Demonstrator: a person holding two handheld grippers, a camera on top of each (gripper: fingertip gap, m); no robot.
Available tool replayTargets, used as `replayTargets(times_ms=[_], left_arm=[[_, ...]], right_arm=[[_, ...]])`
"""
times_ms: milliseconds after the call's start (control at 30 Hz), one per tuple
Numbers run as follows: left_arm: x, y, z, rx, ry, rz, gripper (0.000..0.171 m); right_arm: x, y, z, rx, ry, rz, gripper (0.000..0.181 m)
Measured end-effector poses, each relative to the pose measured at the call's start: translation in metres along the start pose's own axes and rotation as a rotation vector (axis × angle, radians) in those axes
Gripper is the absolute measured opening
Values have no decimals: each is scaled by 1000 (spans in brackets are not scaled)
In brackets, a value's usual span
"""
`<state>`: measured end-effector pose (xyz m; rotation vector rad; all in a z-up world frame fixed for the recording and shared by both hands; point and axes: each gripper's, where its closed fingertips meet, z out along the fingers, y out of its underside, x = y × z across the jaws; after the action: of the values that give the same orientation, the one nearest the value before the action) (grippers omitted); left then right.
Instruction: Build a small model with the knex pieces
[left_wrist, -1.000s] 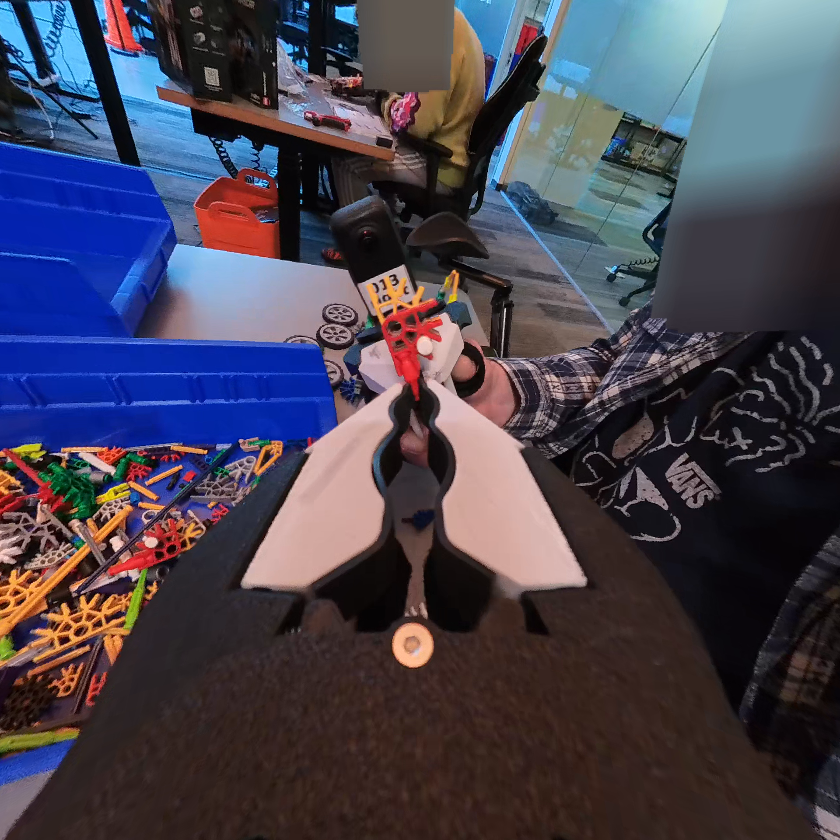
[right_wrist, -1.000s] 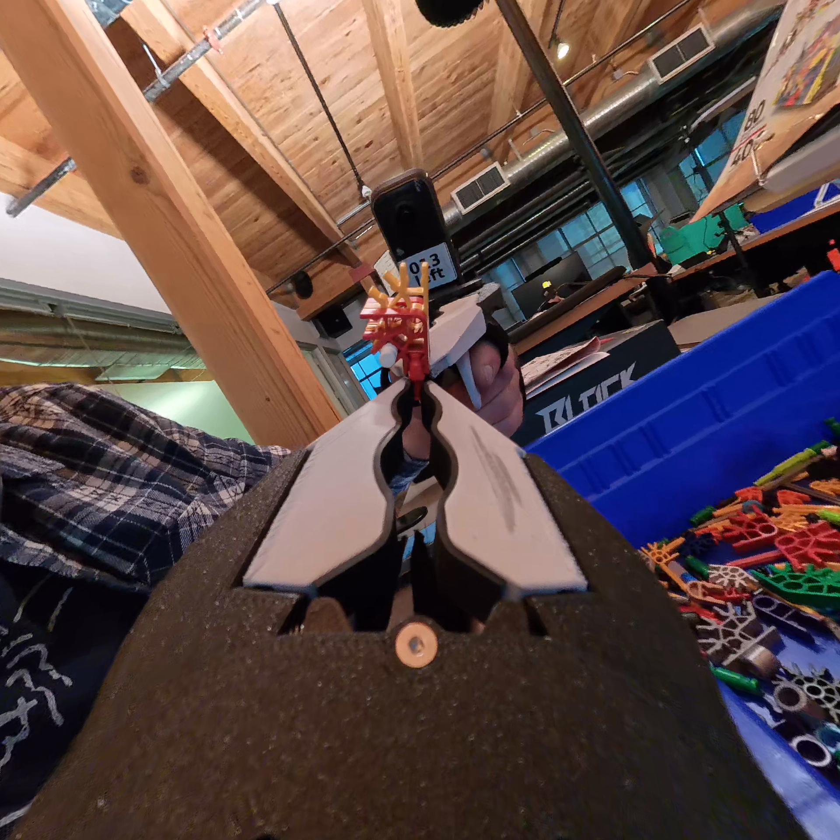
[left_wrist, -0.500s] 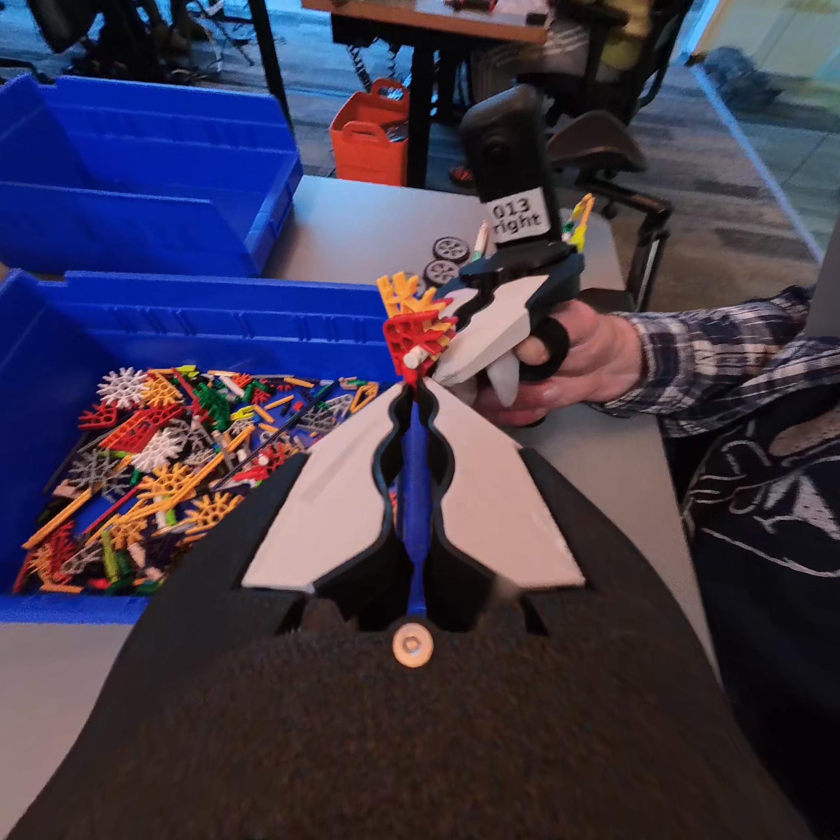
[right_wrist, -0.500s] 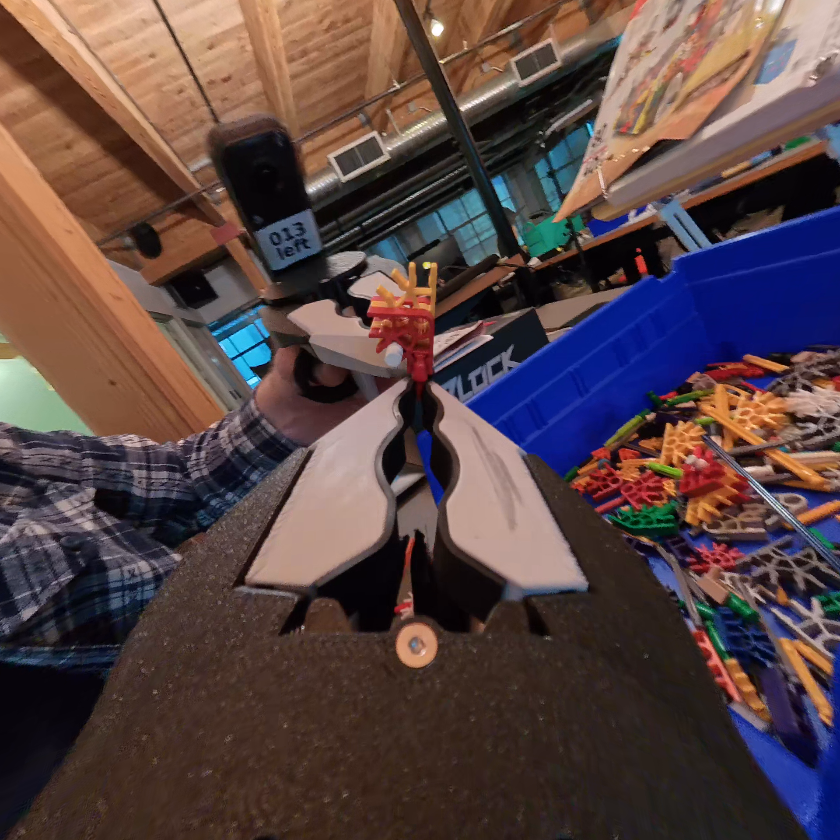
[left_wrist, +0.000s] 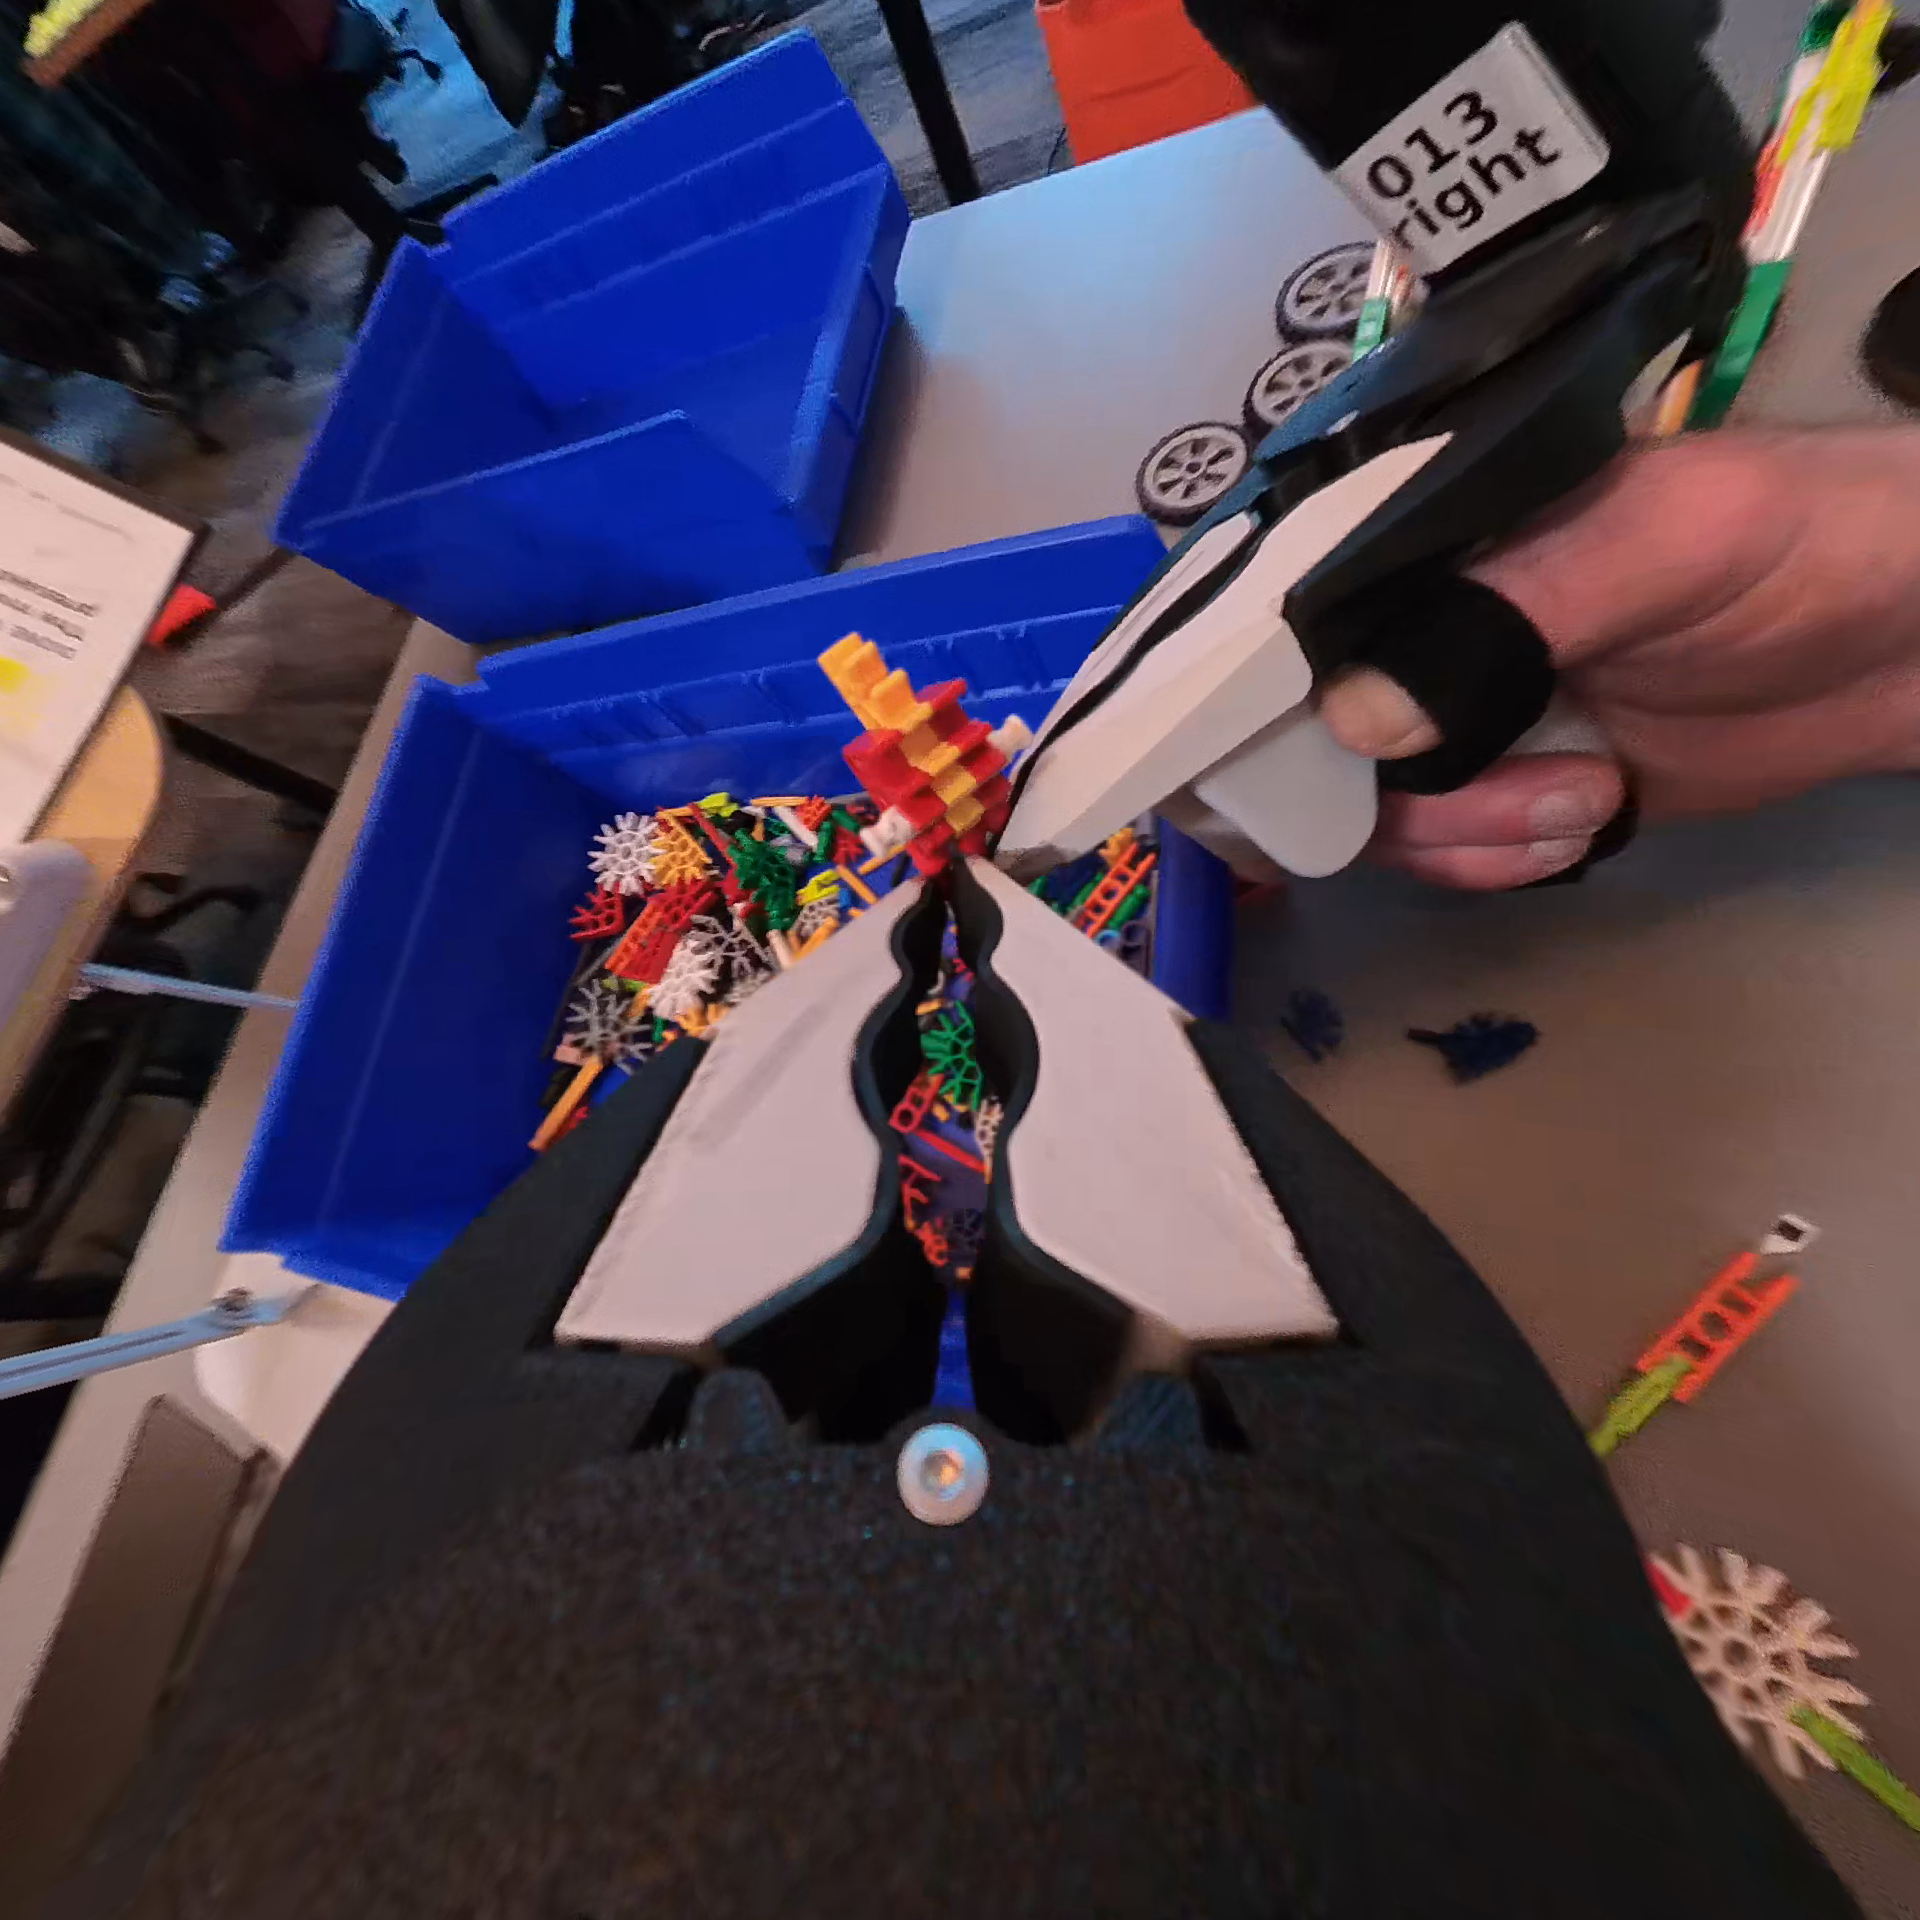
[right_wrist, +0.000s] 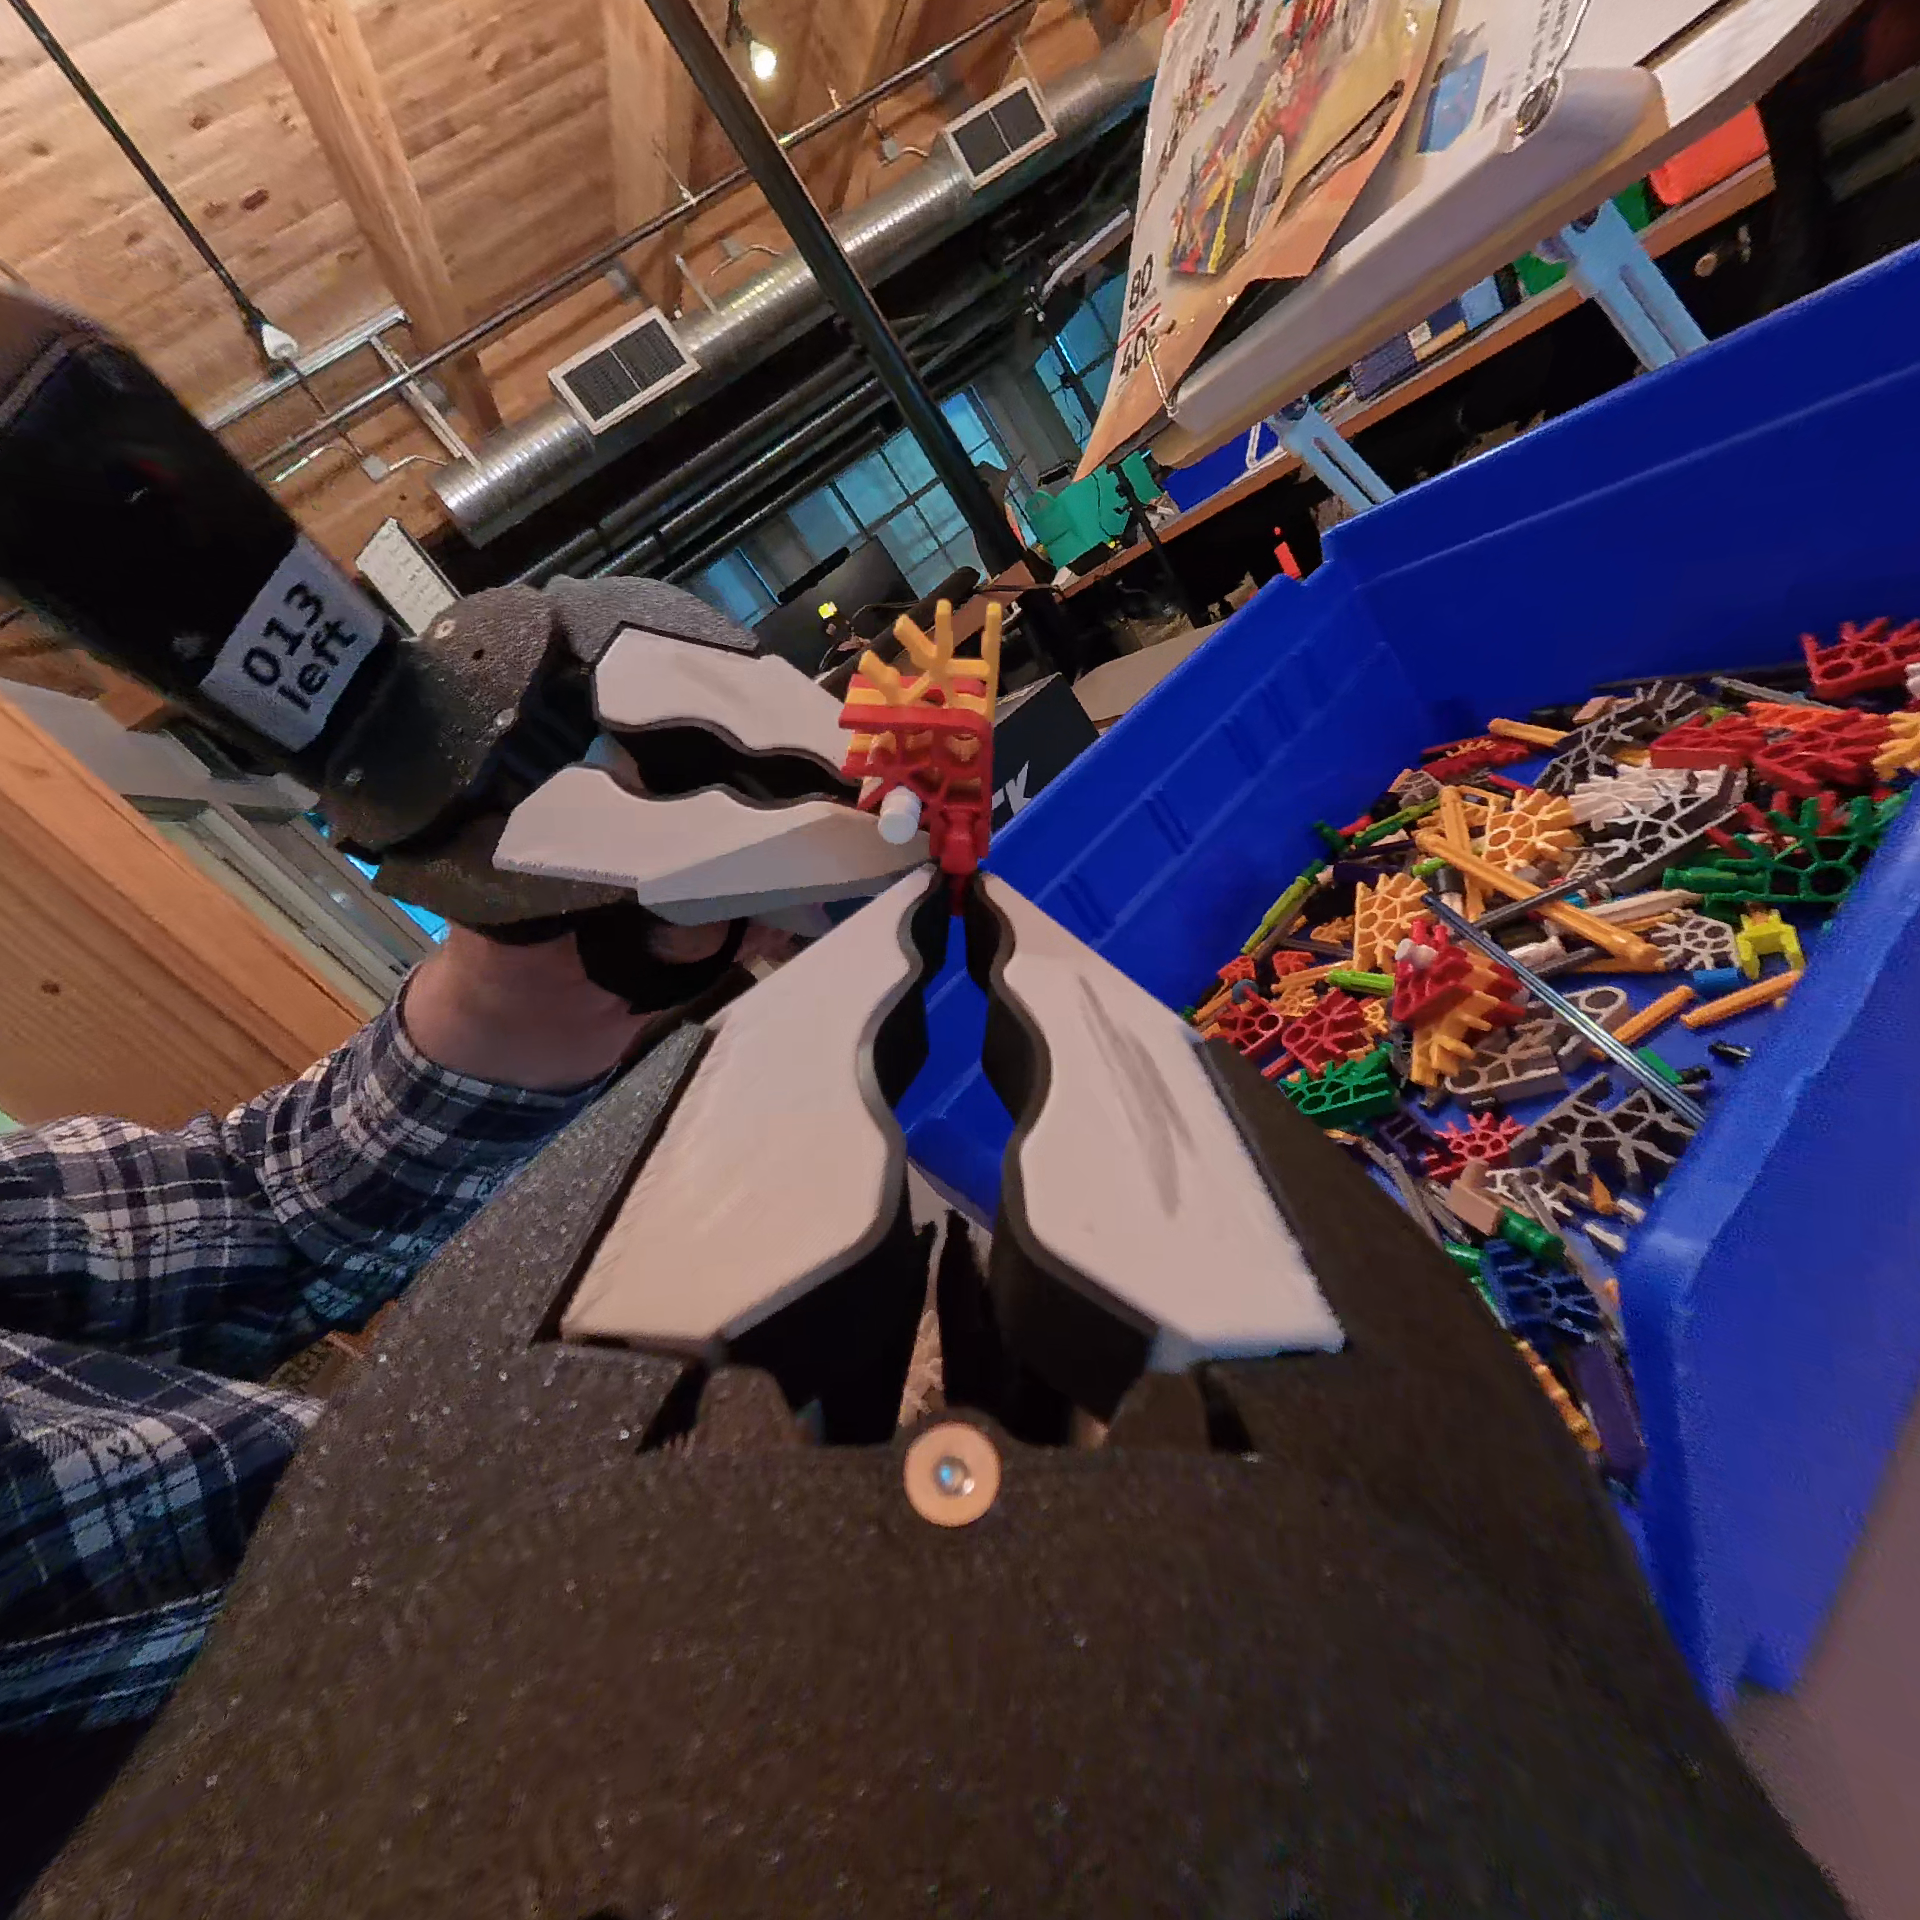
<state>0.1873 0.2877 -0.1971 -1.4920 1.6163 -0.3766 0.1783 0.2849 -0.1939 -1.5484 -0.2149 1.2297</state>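
A small stack of red and yellow snowflake-shaped connectors (left_wrist: 920, 758) with a white rod through it is held in the air over a blue bin (left_wrist: 416, 935) full of loose coloured building pieces. My left gripper (left_wrist: 951, 878) is shut on the stack's red base from below. The right gripper (left_wrist: 1013, 826) comes in from the right and meets the stack's side. In the right wrist view my right gripper (right_wrist: 956, 883) is shut on the red base of the stack (right_wrist: 925, 727). The left gripper (right_wrist: 878, 816) is closed against the stack's left side by the white rod end.
A second blue bin (left_wrist: 644, 343) stands behind the first. Several grey wheels (left_wrist: 1195, 468) lie on the grey table. Loose pieces lie at the right: an orange ladder piece (left_wrist: 1714, 1325), a white snowflake connector (left_wrist: 1756, 1652), dark blue bits (left_wrist: 1475, 1039). A picture booklet (right_wrist: 1278, 135) hangs above the bin. The grippers are tip to tip, or close to it.
Both grippers have swung down and over the filled blue bin, still holding the stack between them. The right gripper now lies at a steeper angle to the left one.
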Motion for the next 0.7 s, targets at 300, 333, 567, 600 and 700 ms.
replayTargets(times_ms=[300, 333, 567, 600, 700], left_arm=[[-5, 1, 5, -31, -131, 143, 0], [-5, 1, 5, -34, -144, 159, 0], [-7, -1, 4, -22, -162, 300, 0], [-7, -1, 3, -27, -166, 326, 0], [-7, 0, 2, -27, -154, 357, 0]], right_arm=[[6, -1, 0, 14, 28, 34, 0], [6, -1, -1, 18, 26, 37, 0], [4, -2, -1, 35, -19, 101, 0], [3, -3, -1, 36, -26, 106, 0], [2, -2, 0, 32, -35, 111, 0]])
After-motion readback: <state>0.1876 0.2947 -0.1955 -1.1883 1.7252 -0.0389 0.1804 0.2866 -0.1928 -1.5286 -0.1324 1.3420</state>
